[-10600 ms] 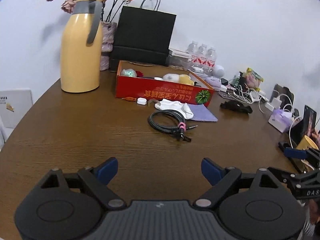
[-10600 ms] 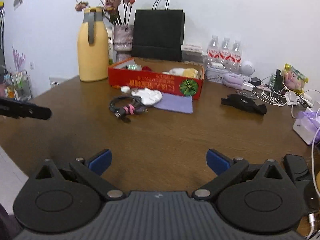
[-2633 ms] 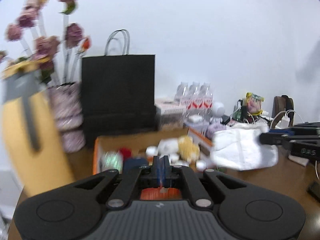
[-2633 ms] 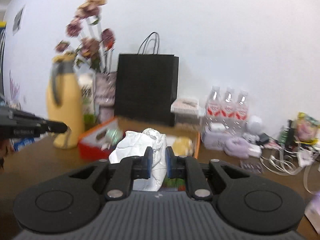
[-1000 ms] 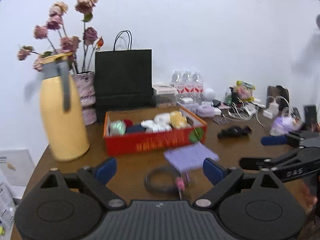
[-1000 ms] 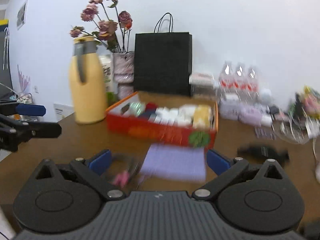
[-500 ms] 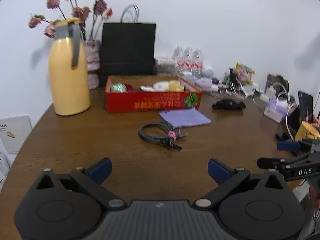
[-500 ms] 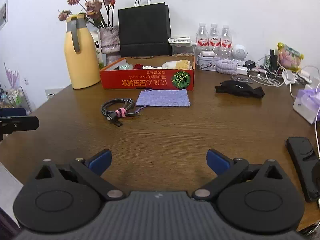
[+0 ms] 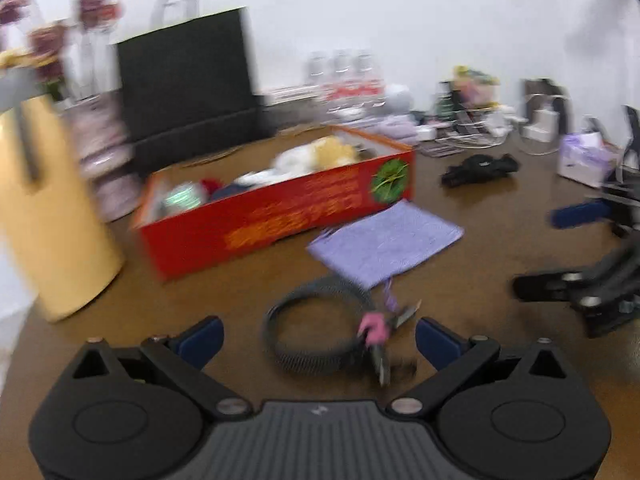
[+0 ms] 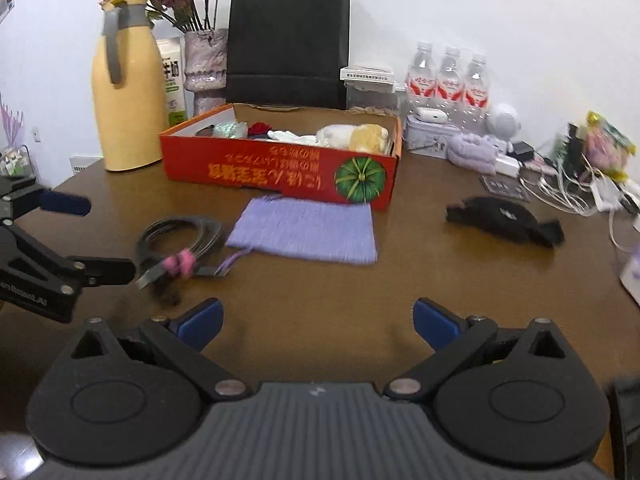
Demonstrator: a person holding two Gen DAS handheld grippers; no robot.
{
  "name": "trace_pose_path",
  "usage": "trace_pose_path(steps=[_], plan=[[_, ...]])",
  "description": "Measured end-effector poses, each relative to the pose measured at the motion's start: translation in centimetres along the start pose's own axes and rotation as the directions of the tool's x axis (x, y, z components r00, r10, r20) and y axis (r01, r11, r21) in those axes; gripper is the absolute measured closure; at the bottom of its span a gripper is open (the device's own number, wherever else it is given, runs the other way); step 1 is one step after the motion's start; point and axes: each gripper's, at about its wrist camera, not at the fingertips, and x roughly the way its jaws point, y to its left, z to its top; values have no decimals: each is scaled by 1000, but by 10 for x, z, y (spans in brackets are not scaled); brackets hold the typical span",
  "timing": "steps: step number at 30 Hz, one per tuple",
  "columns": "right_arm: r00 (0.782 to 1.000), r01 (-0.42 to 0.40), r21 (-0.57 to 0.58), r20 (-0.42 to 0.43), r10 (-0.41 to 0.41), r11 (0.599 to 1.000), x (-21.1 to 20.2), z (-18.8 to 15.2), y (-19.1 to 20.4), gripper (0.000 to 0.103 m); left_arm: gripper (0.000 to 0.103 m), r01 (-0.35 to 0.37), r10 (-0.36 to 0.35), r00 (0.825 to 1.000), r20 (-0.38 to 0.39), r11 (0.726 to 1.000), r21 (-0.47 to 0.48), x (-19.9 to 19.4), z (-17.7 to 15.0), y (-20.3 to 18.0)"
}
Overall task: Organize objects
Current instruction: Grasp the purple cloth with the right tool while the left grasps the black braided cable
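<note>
A plain white wall (image 10: 480,8) is closing off the room behind a round dark-brown wooden table (image 10: 320,280); along the back a matte black paper bag (image 10: 286,44) is standing beside a tall yellow thermos jug (image 10: 128,96); in front of them a long red cardboard box (image 10: 280,164) is sitting filled with small items; just before the box a lilac knitted cloth (image 10: 306,230) is lying flat; a coiled black cable with a pink tie (image 9: 320,332) is resting beside the cloth, touching its near corner; the left gripper (image 9: 318,338) is hanging released directly over the coil; the right gripper (image 10: 316,320) is hovering released above bare wood.
</note>
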Motion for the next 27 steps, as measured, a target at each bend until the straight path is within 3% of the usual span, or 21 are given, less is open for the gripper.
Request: trace_pose_path(steps=[2,6,8,12,16,18,20,22,23,27], plan=[[1000,-14,8,-16,15,1000,22,11,-6,0,2,34,-35,996,-78,999,-9,25,8,9],[995,-93,80,-32,96,992,65,34,-21,0,3,146,-141,982,-124,989,28,50,11,19],[996,-71,93,-48,75,993,88,42,-23,0,0,147,-140,979,-149,989,36,61,8,21],[997,-19,39,-72,22,999,121,45,-17,0,2,158,-157,980,-122,987,-4,67,6,31],[996,-43,30,-76,45,999,127,38,-14,6,9,115,-117,990,-81,993,-38,64,2,26],[997,-42,32,-57,43,999,122,39,-15,31,10,84,-88,993,-74,995,-53,59,0,23],[998,-47,30,-32,48,998,119,36,-14,43,11,39,-42,997,-58,998,-57,49,-3,18],[998,-53,26,-25,54,998,114,35,-11,69,11,8,-10,1000,-24,996,-86,36,-3,16],[997,-69,21,-31,69,997,111,35,-8,94,11,4,-5,1000,-10,994,-113,28,-4,17],[998,-59,-7,-31,59,998,92,25,13,96,11,-23,32,999,37,975,-221,-14,-9,18]])
